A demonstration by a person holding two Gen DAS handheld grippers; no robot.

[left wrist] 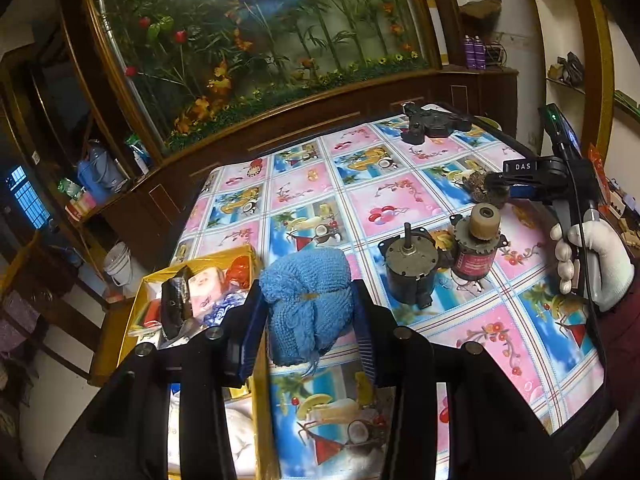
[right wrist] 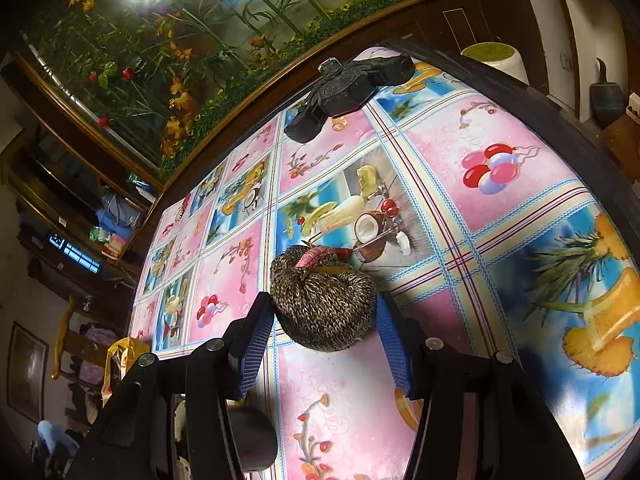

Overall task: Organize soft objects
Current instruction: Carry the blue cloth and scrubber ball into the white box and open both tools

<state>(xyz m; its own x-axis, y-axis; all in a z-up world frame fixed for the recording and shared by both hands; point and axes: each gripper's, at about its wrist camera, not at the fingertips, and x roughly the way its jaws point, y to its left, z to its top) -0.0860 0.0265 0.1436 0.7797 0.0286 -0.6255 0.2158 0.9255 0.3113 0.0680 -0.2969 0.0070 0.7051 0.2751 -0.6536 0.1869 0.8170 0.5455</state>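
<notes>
My left gripper is shut on a blue knitted cloth bundle, held above the table's left edge beside a yellow box. My right gripper is closed around a brown speckled knitted bundle that rests on the patterned tablecloth. From the left wrist view the right gripper appears at the far right of the table on that brown bundle, held by a white-gloved hand.
Two metal motors stand on the table right of the blue bundle. A black plastic part lies at the far edge. The yellow box holds mixed soft items. A wooden cabinet with a plant display stands behind the table.
</notes>
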